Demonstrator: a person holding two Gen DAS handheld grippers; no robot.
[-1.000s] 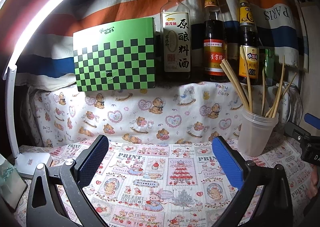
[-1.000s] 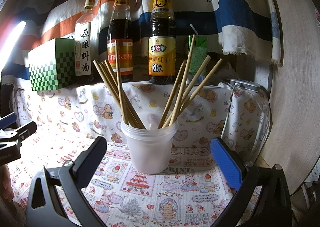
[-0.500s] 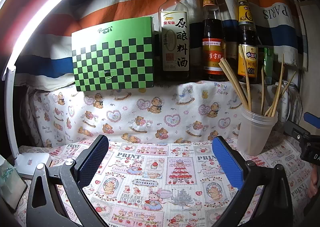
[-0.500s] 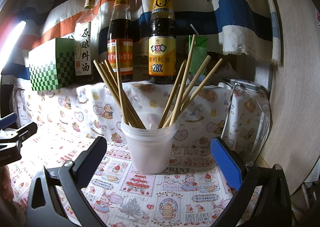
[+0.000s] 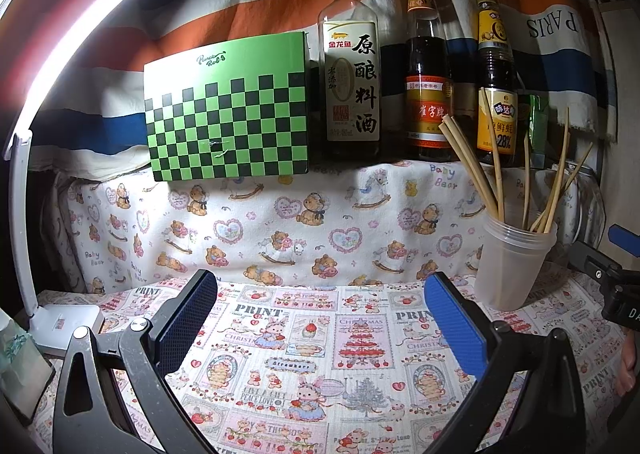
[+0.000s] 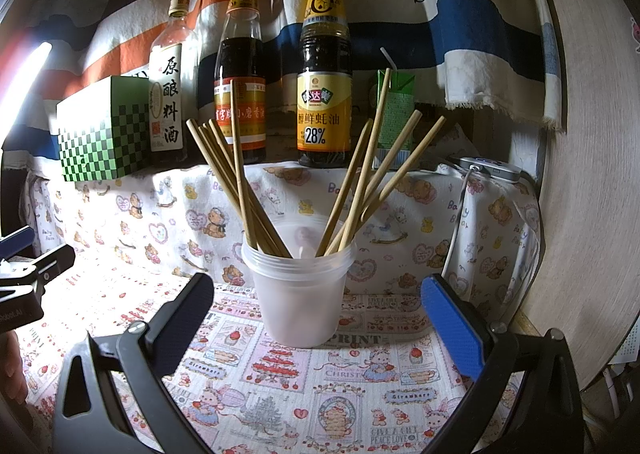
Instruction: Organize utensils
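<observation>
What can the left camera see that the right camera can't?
Only the left view shows the lamp's white base and its whole glowing bar. Only the right view shows the silver gadget with its white cable and the wooden board. Both show the cup of chopsticks, three bottles, the green checkered box and the printed cloth.
</observation>
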